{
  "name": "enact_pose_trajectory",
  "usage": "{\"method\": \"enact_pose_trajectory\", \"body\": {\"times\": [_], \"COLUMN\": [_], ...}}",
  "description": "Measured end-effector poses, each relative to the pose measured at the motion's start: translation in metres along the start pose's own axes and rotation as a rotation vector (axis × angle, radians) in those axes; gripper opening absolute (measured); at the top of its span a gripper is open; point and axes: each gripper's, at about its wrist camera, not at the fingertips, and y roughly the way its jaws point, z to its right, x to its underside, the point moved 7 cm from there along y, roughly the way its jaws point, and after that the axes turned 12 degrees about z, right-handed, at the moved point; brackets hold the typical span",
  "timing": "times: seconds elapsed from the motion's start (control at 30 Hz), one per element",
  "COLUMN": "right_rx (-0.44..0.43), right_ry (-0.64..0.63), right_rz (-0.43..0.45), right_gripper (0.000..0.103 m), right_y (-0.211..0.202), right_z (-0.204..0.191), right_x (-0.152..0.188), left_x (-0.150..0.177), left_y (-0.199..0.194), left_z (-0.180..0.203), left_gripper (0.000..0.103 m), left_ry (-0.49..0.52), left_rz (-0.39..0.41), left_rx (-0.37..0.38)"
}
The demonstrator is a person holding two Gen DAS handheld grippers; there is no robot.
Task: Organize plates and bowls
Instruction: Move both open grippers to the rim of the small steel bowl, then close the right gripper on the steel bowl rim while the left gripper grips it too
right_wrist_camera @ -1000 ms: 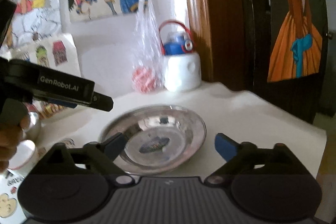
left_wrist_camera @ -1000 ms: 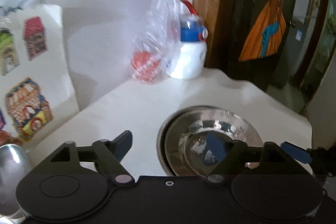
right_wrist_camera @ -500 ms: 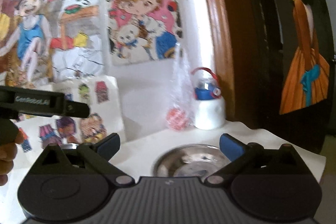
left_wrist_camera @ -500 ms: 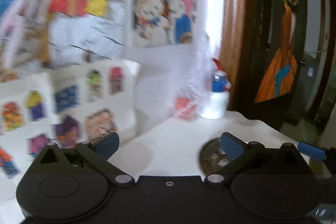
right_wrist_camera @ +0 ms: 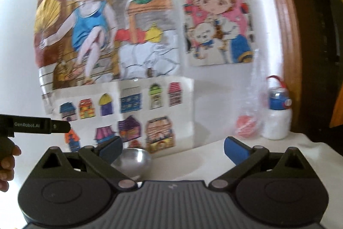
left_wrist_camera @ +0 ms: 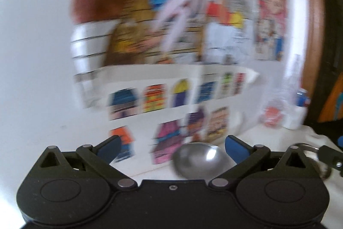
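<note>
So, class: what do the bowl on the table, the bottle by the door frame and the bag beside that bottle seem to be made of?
Bowl: probably polished steel; grey, with bright mirror-like highlights.
Bottle: likely plastic; matte white body, blue top, red strap.
Bag: thin clear plastic film; crinkled, and something red shows through it.
</note>
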Motion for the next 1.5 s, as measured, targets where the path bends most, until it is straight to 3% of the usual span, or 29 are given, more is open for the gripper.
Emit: {"method": "enact_pose_trajectory", "body": {"times": [0.17,0.27,0.8,1.1,1.4,1.5], "right_rx": [-0.037,-0.05,-0.041,-0.03,-0.018,-0.025], "right_ry": [-0.025,-0.04,-0.062,-0.001,0.084,0.097], "right_rz": [-0.027,-0.048,-0.181,-0.241,-0.307,-0.326], "right_gripper": [0.103,0.103,0.103,0.103,0.102,0.097], "right_y": [0.019,0.031,0.092,0.124,0.15,0.156], "right_z": [-0.027,-0.037,-0.042,-0.028,-0.012,-0.012], "right_x": [0.011,0.019,0.075,0.093,0.109,0.112], "left_x": [0.012,0.023,0.079,0.094,0.101,0.104], "left_y": [0.0,0.007,0.072,0.102,0.12,0.125], "left_z": [-0.038,-0.051,-0.044,-0.03,-0.012,-0.009], "left_gripper": [0.102,0.102,0.102,0.102,0.102,0.102], "left_ry": [0.016,0.01,-0.083,-0.175,-0.146,-0.145], "left_rz": [0.019,-0.005,-0.149,-0.209,-0.238,-0.248], "left_rx": [-0.135,-0.164,-0.086,-0.055,-0.046,-0.043]}}
